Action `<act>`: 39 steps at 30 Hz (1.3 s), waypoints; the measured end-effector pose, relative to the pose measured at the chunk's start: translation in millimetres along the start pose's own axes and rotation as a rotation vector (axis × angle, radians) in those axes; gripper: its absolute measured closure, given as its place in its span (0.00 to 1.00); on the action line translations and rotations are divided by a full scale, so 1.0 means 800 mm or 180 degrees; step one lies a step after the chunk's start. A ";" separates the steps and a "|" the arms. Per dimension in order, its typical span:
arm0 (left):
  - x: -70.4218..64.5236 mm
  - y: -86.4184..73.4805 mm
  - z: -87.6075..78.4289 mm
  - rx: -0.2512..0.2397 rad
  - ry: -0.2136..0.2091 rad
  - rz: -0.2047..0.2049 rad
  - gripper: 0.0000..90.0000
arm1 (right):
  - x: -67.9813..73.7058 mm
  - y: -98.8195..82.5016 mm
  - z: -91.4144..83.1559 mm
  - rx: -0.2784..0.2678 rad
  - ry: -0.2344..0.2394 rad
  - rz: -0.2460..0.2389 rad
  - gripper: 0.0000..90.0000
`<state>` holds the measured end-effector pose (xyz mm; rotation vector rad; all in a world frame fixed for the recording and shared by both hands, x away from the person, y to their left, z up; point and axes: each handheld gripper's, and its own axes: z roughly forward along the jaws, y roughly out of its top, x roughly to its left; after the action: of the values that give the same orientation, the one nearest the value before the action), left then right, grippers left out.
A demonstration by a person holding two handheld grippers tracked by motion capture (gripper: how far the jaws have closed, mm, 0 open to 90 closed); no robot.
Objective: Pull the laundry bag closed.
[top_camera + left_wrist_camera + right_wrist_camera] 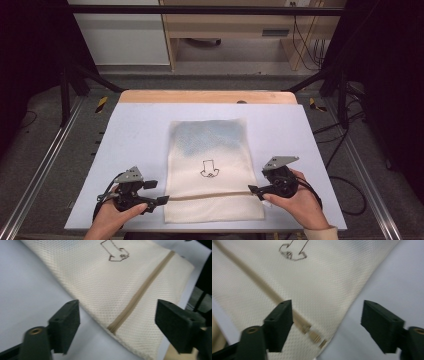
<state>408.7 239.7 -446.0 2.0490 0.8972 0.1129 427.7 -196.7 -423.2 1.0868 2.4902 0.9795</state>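
Observation:
A cream mesh bag lies flat on the pale table, with a small dark outline drawing at its middle and a tan zipper running across near its front end. My left gripper sits at the bag's left edge by the zipper's end, its jaws open and apart from the cloth. My right gripper stands open at the bag's right edge. Between its jaws in the right gripper view lies the zipper's slider end on the mesh, untouched.
A wooden strip borders the table's far edge. Metal frame rails run along both sides. A cabinet and desk stand behind, with cables on the floor at the right.

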 end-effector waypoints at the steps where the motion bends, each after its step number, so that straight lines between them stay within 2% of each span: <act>1: 0.001 0.000 -0.002 -0.0015 0.0049 -0.0003 0.18 | -0.001 0.002 -0.001 -0.0073 -0.0075 -0.0014 0.23; 5: 0.007 0.006 -0.009 -0.0077 0.0225 0.0016 0.12 | -0.005 0.008 -0.006 -0.0255 -0.0236 0.0086 0.15; 9: 0.012 0.011 -0.015 -0.0050 0.0430 0.0133 0.10 | -0.009 0.015 -0.012 -0.0393 -0.0349 0.0163 0.10; 12: 0.019 0.018 -0.022 -0.0106 0.0534 0.0141 0.10 | -0.013 0.022 -0.017 -0.0450 -0.0426 0.0175 0.09; 18: 0.036 0.032 -0.031 -0.0019 0.0667 0.0193 0.11 | -0.026 0.032 -0.028 -0.0558 -0.0546 0.0256 0.09; 21: 0.045 0.041 -0.032 -0.0017 0.0680 0.0196 0.12 | -0.035 0.034 -0.029 -0.0552 -0.0627 0.0274 0.10; 26: 0.061 0.057 -0.026 0.0138 0.0759 0.0252 0.10 | -0.055 0.037 -0.022 -0.0512 -0.0778 0.0483 0.10; 29: 0.072 0.064 -0.024 0.0202 0.0845 0.0262 0.10 | -0.068 0.041 -0.015 -0.0463 -0.0807 0.0593 0.11; 31: 0.079 0.067 -0.023 0.0210 0.0881 0.0236 0.10 | -0.076 0.043 -0.010 -0.0424 -0.0839 0.0613 0.11; 39: 0.097 0.066 -0.019 0.0434 0.1015 0.0245 0.10 | -0.095 0.042 0.001 -0.0276 -0.0893 0.0720 0.11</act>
<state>489.3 279.8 -415.5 2.2314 1.0425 0.4416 499.3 -234.8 -404.1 1.3939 2.1182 0.9110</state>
